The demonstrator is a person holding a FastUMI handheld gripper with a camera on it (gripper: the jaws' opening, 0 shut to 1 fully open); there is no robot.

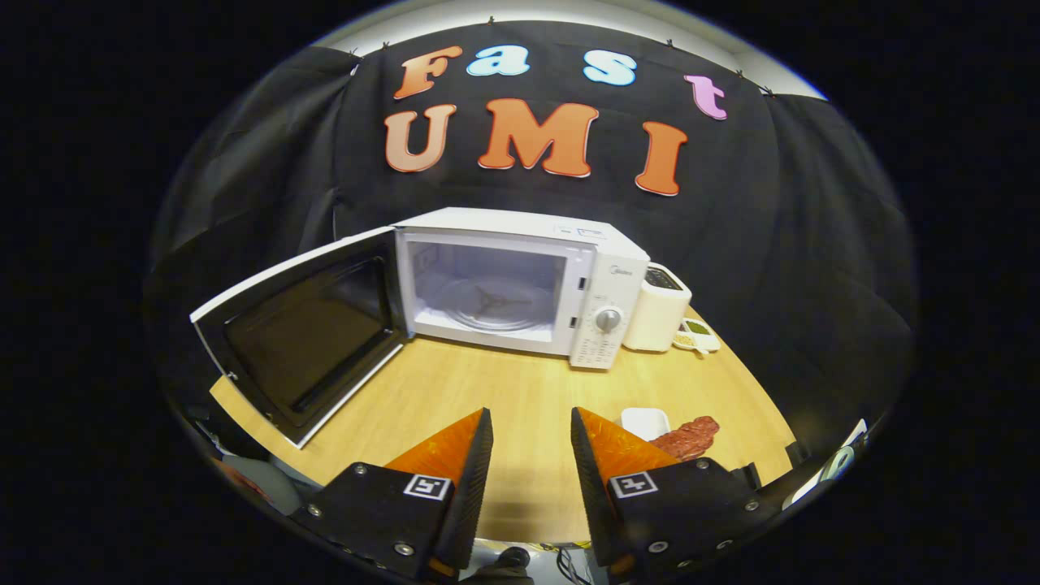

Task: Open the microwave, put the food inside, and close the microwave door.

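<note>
- I have the claw (531, 431) up over the wooden table (520, 398), its 2 orange fingers (455, 443) standing apart with nothing between them but bare tabletop.
- Microwave (520, 276) sits beyond the fingers at the far side of the table, white, with its door (305, 337) swung wide to the left.
- I can see straight into the lit cavity: the glass turntable (491, 302) lies on its floor with nothing on it.
- Control panel with 1 round knob (608, 318) is on the microwave's right side.
- The food (689, 436), a reddish meaty piece, lies on the table just beside the right finger, touching or overlapping a small white tray (644, 421).
- A cream-coloured toaster (656, 313) stands right against the microwave's right side, and a small dish (699, 335) with something green sits just past it.
</note>
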